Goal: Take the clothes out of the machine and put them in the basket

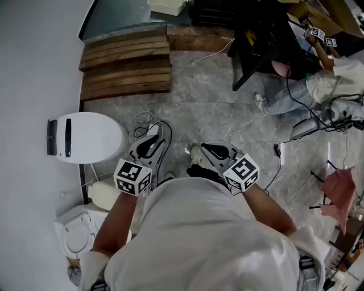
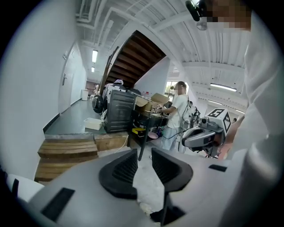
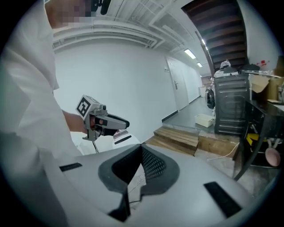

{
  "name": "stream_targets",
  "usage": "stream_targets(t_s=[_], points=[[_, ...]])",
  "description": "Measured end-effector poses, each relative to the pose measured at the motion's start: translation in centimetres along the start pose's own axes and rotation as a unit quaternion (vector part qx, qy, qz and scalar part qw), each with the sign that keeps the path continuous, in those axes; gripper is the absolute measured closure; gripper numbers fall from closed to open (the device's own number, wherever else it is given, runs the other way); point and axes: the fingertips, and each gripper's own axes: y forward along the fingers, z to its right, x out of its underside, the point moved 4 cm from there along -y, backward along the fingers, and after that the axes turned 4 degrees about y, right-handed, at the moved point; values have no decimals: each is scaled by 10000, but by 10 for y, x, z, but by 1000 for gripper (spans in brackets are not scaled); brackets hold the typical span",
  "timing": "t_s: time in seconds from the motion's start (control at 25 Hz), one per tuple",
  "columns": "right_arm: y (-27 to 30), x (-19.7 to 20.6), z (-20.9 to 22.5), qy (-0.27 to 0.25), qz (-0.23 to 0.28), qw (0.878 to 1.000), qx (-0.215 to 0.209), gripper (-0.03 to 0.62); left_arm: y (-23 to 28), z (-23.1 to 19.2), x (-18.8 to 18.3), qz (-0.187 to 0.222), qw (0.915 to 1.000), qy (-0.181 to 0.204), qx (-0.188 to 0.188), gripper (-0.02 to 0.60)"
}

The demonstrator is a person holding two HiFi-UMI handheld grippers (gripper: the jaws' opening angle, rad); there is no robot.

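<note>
Clothes: the only fabric in view is a pink cloth (image 1: 340, 190) at 3 o'clock in the head view. It hangs by a dark stand at the frame edge, well apart from both grippers. Whether it belongs to the wash cannot be told.

Machine: a white rounded unit (image 1: 85, 136) with a black bar on top stands by the white wall at 9 o'clock. A second white fixture (image 1: 77, 233) with a round ring in its top sits at 8 o'clock. Which of them, if either, is the washer cannot be told.

A white tub (image 1: 168, 5) sits at 12 o'clock, beyond the wooden pallets (image 1: 125, 68) lying at 11 o'clock.

The left gripper (image 2: 144, 155) has its jaws a narrow gap apart. Only the grey stone floor (image 1: 216, 102) shows between the pads, and nothing is gripped. It tilts slightly downward, just ahead of the person's torso at 7 o'clock of centre.

The right gripper (image 3: 141, 148) has its jaw tips meeting, closed on nothing. It sits at 5 o'clock of centre, beside the left gripper but not touching it.

Loose cables (image 1: 142, 122) lie on the floor just ahead of the left gripper.

A black-legged table (image 1: 256, 51) stands at 1 o'clock. A second person (image 1: 333, 79) sits beside it at 2 o'clock, with marker cubes near the hands.
</note>
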Motion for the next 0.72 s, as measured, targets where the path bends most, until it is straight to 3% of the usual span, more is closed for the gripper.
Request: stream_targets(t_s=[0.36,0.72], points=[[6,-29,99,6,-99,9994,-317,591,79,-24,-69,112,9993,-42,-355,466],[28,-53,160,158,-162,9983,-543,591,141,-50,-117,204,9992,-90,-327,463]])
